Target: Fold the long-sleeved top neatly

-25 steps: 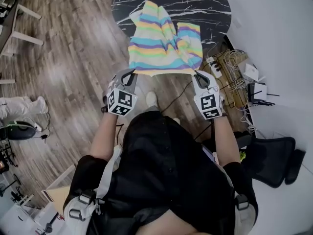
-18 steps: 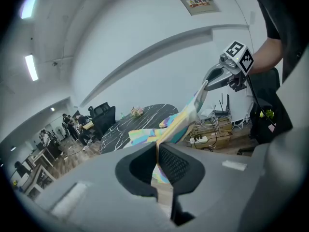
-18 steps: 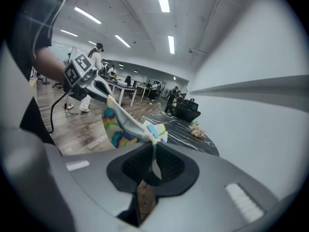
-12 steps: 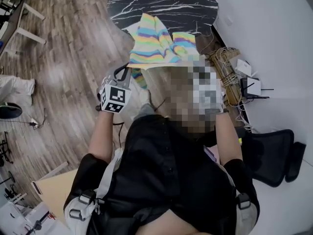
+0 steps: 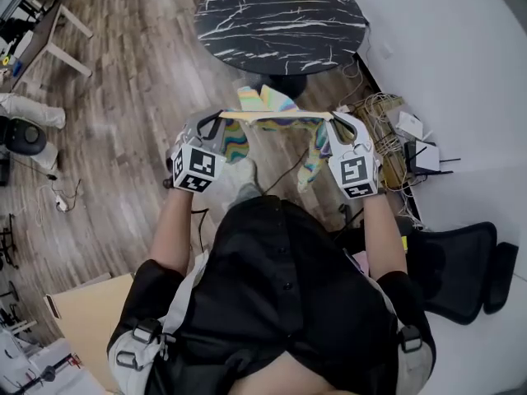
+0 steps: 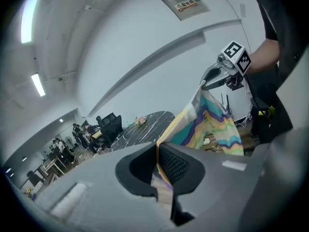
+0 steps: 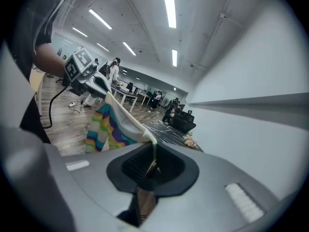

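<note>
Left gripper (image 5: 217, 120) and right gripper (image 5: 333, 120) each clamp the striped top (image 5: 268, 104), stretched taut between them. Marble table (image 5: 280, 15) at twelve o'clock.

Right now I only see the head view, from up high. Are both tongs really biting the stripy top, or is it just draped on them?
Observer: The left gripper view shows the left tongs shut tight on the stripy top, right at its pale edge.
Operator: And the other one?
Observer: In the right gripper view, the right tongs pinch the same pale edge, with the cloth squeezed in between.
Operator: Is anyone else around?
Observer: Yes. The left gripper view catches people at desks far beyond the black table.
</note>
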The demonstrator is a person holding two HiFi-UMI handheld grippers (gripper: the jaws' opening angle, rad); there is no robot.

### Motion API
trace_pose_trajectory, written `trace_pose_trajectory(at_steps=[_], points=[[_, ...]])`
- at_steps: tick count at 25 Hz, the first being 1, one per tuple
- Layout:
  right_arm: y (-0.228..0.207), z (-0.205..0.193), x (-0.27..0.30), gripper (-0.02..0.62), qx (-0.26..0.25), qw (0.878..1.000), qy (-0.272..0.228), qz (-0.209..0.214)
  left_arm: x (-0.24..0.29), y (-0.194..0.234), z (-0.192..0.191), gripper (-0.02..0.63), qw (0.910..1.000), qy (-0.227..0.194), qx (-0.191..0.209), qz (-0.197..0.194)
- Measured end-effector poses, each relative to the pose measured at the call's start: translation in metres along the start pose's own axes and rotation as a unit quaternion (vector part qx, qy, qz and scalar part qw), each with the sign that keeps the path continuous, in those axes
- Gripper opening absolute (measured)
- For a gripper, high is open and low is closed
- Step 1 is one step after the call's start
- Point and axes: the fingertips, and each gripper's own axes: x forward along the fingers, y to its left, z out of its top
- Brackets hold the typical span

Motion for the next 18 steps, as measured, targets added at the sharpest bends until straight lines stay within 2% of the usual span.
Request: trace_pose_trajectory(at_steps=[5, 11, 18], points=[[0.000, 0.002, -0.018, 0.029, -0.014, 1.000, -0.008, -0.007, -0.012, -0.008, 0.010, 0.014, 0.9999, 0.000, 0.016, -0.001], [-0.007, 0.006, -0.036, 0.030, -0.012, 1.000, -0.017, -0.020, -0.019, -0.016, 0.022, 0.014, 0.9996, -0.002, 0.019, -0.022], [-0.024, 0.005, -0.043, 0.031, -0.067, 0.997, -0.006, -0.025, -0.019, -0.010, 0.046, 0.014, 0.9991, -0.020, 0.022, -0.032]])
